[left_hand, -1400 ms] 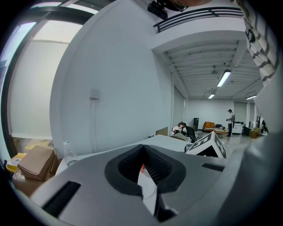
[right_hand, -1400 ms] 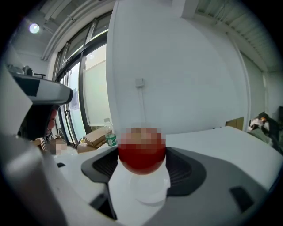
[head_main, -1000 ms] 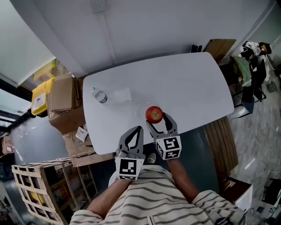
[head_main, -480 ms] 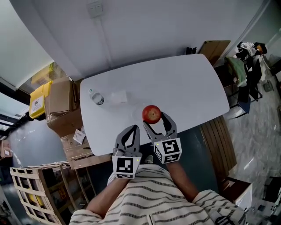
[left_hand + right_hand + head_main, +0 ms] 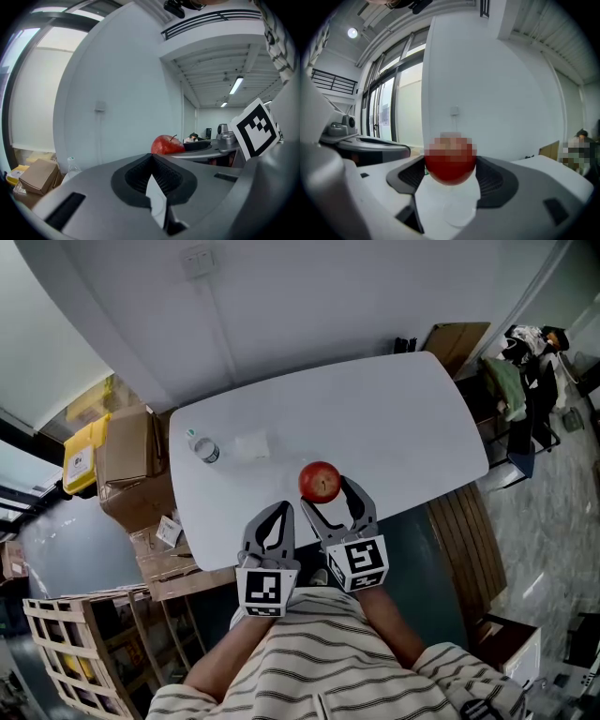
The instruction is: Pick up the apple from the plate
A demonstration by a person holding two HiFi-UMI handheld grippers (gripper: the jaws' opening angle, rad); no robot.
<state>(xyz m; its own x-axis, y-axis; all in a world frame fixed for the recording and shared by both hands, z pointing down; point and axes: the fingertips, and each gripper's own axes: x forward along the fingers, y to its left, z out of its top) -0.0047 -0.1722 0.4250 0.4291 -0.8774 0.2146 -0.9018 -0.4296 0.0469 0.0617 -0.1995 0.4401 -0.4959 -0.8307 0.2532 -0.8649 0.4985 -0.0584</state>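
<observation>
My right gripper [image 5: 324, 487] is shut on the red apple [image 5: 320, 481], holding it above the white table [image 5: 394, 427] near its front edge. In the right gripper view the apple [image 5: 450, 166] sits between the two dark pads [image 5: 494, 180], partly under a mosaic patch. A small clear round plate [image 5: 461, 212] lies on the table below it, apart from the apple. My left gripper [image 5: 276, 514] is shut on nothing, just left of the right one at the table's front edge. In the left gripper view the jaws [image 5: 152, 158] meet and the apple [image 5: 167, 144] shows beyond them.
A water bottle [image 5: 203, 448] stands at the table's left, with a pale clear object [image 5: 253, 445] beside it. Cardboard boxes [image 5: 131, 451] and a wooden crate [image 5: 84, 643] are on the floor to the left. A slatted wooden bench [image 5: 469, 540] stands on the right.
The right gripper keeps hold of the apple and has risen slightly over the table. The left gripper has barely moved.
</observation>
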